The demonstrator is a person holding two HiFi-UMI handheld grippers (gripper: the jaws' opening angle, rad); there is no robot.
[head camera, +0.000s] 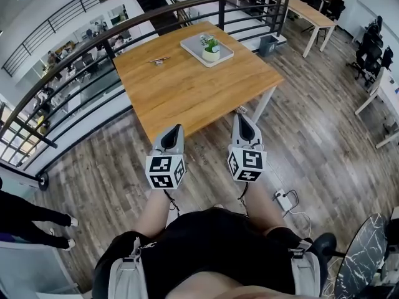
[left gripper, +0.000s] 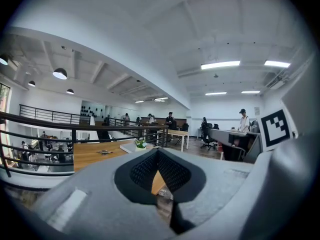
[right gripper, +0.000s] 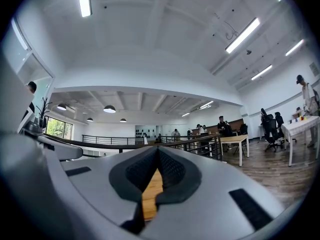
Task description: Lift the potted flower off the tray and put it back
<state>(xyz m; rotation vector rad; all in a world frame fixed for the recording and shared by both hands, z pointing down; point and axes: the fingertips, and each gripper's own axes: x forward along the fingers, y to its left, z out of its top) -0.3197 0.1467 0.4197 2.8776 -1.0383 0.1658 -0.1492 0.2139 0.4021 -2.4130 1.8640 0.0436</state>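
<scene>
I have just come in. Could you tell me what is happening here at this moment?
A person stands in front of a wooden table and holds tongs in each hand. The left tongs and the right tongs are both shut and empty, and they point toward the table from its near edge. The potted flower stands on a white tray at the far side, well away from both tongs. The lift has not yet begun.
</scene>
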